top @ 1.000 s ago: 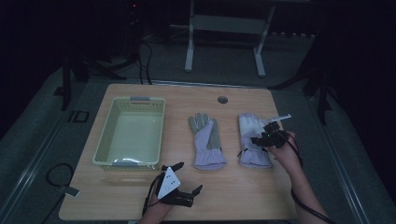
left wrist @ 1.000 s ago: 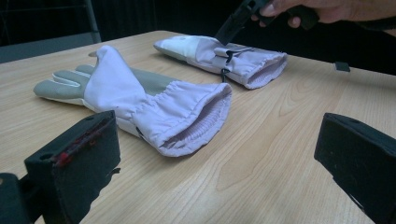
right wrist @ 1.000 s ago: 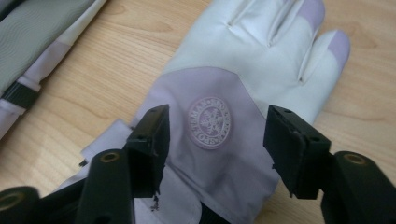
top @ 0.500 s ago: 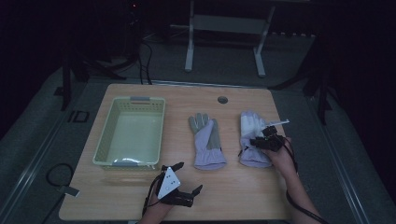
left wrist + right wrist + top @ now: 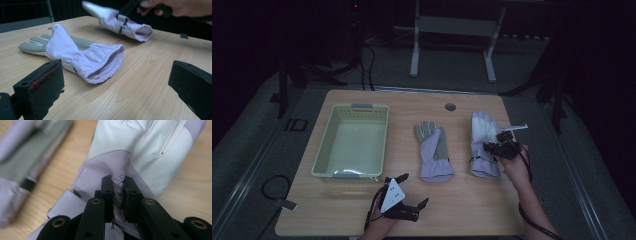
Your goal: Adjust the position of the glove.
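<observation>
Two gloves lie side by side on the wooden table [image 5: 462,210]. The lilac glove with a grey palm [image 5: 434,152] [image 5: 82,55] [image 5: 17,155] is in the middle. The white and lilac glove [image 5: 484,140] [image 5: 120,21] [image 5: 140,147] lies to its right. My right gripper [image 5: 502,148] [image 5: 118,182] has just been closing and is shut on a pinched fold of that glove's lilac fabric near the cuff. My left gripper [image 5: 404,197] [image 5: 117,75] rests near the front edge, open, with nothing between its jaws, and faces the middle glove's cuff.
A pale green basket [image 5: 352,142] stands on the left half of the table. A round hole [image 5: 450,107] sits near the far edge. A small black piece [image 5: 183,36] lies on the tabletop beyond the gloves. A metal stand [image 5: 452,30] is behind the table.
My right gripper's jaws have gone from open over the right glove to pinched on its fabric. The left gripper has stayed where it was.
</observation>
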